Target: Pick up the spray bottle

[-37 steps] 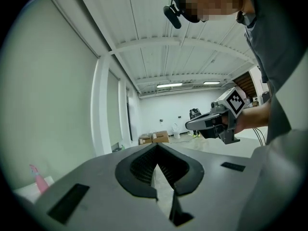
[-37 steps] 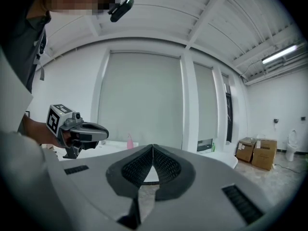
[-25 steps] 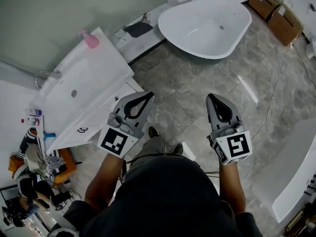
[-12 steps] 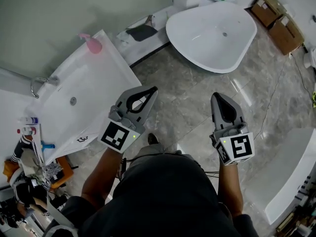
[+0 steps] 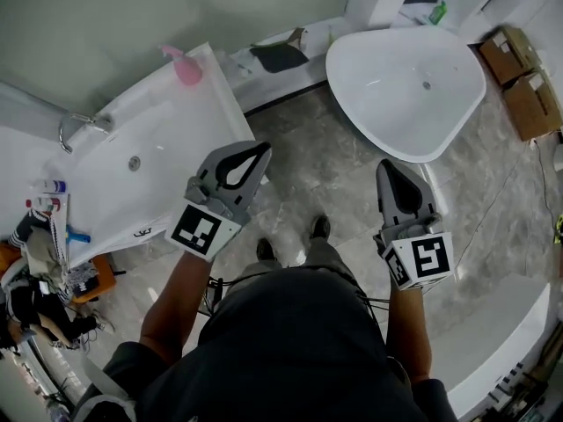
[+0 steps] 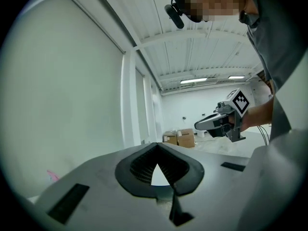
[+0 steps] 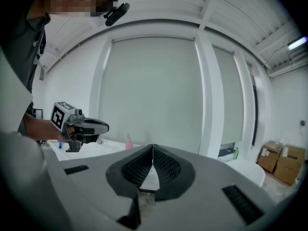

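Observation:
The spray bottle [image 5: 185, 67] is pink and stands upright on the far corner of the white rectangular bathtub [image 5: 167, 161] at the left. The right gripper view shows this bottle [image 7: 128, 142] small and far ahead. My left gripper [image 5: 259, 152] is shut and empty, held in the air by the tub's near right side, well short of the bottle. My right gripper [image 5: 384, 167] is also shut and empty, over the grey stone floor. In each gripper view the other gripper shows off to the side: the right gripper [image 6: 204, 124] and the left gripper [image 7: 98, 127].
An oval white tub [image 5: 405, 86] stands at the back right, with a green bottle [image 5: 437, 13] on the ledge behind it. Cardboard boxes [image 5: 528, 86] sit at the far right. Another white tub [image 5: 519, 323] lies low right. A chrome tap [image 5: 75, 126] and clutter [image 5: 44, 262] are at the left.
The whole view has shifted as the person walks: the oval tub slid to the right and the rectangular tub came nearer. Both grippers stayed shut and side by side.

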A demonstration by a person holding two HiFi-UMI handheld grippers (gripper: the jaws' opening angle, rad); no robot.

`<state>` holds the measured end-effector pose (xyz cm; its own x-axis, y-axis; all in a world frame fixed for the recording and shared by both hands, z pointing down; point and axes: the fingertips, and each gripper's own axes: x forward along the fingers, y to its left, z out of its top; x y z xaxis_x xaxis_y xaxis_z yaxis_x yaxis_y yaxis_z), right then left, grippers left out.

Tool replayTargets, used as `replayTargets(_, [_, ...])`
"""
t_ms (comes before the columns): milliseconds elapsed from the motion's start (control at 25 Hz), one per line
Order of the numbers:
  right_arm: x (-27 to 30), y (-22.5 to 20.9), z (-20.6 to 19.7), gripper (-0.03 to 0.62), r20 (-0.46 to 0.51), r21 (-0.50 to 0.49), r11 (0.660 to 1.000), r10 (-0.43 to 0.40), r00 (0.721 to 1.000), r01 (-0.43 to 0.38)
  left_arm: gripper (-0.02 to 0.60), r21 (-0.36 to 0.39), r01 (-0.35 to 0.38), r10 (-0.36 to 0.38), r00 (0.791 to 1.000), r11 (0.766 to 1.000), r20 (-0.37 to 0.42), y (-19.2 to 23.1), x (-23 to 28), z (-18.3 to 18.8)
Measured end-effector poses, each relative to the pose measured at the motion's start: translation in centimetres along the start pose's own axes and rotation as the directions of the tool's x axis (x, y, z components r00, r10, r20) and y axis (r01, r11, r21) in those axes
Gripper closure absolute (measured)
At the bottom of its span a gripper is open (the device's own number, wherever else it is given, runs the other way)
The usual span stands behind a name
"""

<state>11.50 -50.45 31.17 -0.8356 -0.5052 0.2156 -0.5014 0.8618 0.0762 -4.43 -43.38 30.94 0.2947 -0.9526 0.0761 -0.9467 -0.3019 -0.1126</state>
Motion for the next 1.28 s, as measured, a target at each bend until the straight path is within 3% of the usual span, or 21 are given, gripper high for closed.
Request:
replayTargets(280, [6.1, -3.9, 1.1, 0.586, 0.029, -0.024, 0.980, 0.198, 0.980, -0.197, 0.578, -0.003, -0.166, 0.165, 0.986, 0.986, -0.031, 2.4, 4.2, 0.2])
replayTargets(560, [10.4, -5.4, 1.9, 0.586, 0.048, -0.030, 0.937, 0.349, 0.936, -0.348, 0.578, 0.026, -0.287, 0.288, 0.953, 0.958, -0.095, 4.0, 5.6, -0.2])
replayTargets(720, [13.6, -5.5, 2.0, 0.586, 0.038, -0.022, 0.916, 0.402, 0.915, -0.401, 0.578, 0.023, -0.320, 0.320, 0.939, 0.947, -0.125, 5.8, 5.4, -0.5])
replayTargets(920, [18.8, -2.0, 2.5, 0.586, -0.009, -0.037, 0.879, 0.475, 0.880, -0.475, 0.578, -0.036, -0.403, 0.396, 0.909, 0.914, -0.130, 10.9, 1.9, -1.6])
replayTargets(1120, [23.0, 2.0, 3.6, 0.586, -0.024, -0.040, 0.872, 0.487, 0.873, -0.488, 0.578, -0.036, -0.421, 0.414, 0.902, 0.906, -0.126, 15.3, -1.8, -3.8])
replayTargets(1280, [26.3, 5.8, 4.6, 0.586, -0.055, -0.073, 0.849, 0.520, 0.852, -0.523, 0.578, -0.061, -0.471, 0.462, 0.878, 0.880, -0.121, 19.5, -5.4, -4.7])
